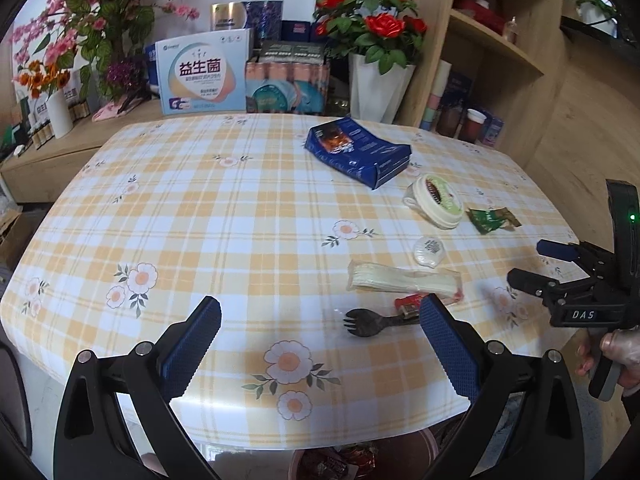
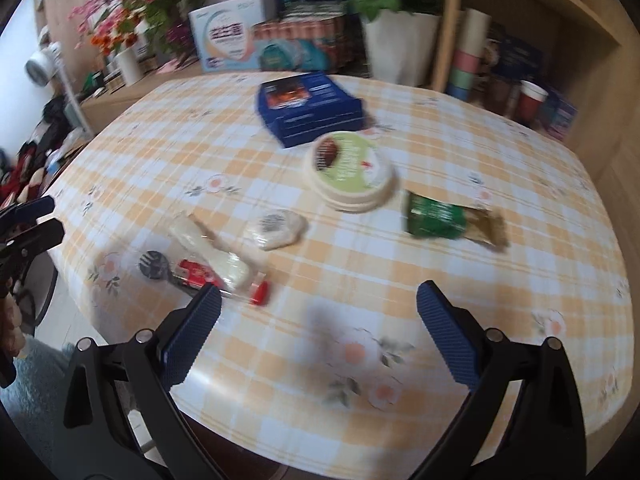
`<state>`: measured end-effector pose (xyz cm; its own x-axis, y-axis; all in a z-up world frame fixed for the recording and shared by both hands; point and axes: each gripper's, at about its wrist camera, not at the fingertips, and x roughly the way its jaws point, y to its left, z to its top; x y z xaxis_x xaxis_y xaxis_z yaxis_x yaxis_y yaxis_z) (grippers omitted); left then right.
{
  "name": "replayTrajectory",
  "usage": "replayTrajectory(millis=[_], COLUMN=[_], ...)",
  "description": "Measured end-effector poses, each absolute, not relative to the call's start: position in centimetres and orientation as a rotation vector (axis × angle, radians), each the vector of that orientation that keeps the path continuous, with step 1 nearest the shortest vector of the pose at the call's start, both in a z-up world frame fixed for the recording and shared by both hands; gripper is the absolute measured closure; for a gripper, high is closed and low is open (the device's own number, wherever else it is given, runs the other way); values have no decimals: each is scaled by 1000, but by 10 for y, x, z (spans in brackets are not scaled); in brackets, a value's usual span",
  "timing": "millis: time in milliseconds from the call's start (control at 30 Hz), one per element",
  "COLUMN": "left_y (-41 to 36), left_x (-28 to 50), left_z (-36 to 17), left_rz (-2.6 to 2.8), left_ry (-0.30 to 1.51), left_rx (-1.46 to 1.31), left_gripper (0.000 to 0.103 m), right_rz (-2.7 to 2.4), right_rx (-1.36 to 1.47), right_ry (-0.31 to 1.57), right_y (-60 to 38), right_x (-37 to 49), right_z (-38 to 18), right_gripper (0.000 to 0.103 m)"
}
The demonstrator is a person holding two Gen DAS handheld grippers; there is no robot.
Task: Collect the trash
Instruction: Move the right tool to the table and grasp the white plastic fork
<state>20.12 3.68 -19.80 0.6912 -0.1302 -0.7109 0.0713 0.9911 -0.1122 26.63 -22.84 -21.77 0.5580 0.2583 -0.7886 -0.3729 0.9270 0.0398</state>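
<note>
Trash lies on the checked tablecloth [image 1: 240, 216]: a blue box [image 1: 356, 152] [image 2: 308, 108], a round white lid [image 1: 436, 204] [image 2: 350, 170], a green wrapper [image 1: 492, 219] [image 2: 448, 222], a small white round packet [image 1: 429, 251] [image 2: 276, 228], a clear cutlery sleeve [image 1: 404, 278] [image 2: 212, 250], a red wrapper [image 1: 410, 303] [image 2: 196, 272] and a black spork [image 1: 368, 322] [image 2: 154, 264]. My left gripper [image 1: 320, 344] is open and empty, near the table's front edge, beside the spork. My right gripper [image 2: 318, 332] is open and empty above the near table edge; it also shows in the left wrist view [image 1: 536, 264].
Flower vases [image 1: 376, 88], boxes [image 1: 202, 72] and packs stand on a counter behind the table. Wooden shelves [image 1: 496, 40] with cups are at the right. A bin with wrappers [image 1: 360, 460] sits below the front edge.
</note>
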Motion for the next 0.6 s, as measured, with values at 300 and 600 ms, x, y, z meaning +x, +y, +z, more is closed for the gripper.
replayTrajectory(millis=[300,600], left_y=[60,73], left_x=[203,205], left_z=[-206,-207], left_rz=[-73,-79], left_ry=[803,802], left_rx=[-106,-132], left_gripper=[6,15], right_rz=[589,625], right_rx=[-227,-170], right_ry=[1020,1101], right_y=[-146,-132], right_x=[301,316], right_z=[-248,-263], right_gripper=[42,79])
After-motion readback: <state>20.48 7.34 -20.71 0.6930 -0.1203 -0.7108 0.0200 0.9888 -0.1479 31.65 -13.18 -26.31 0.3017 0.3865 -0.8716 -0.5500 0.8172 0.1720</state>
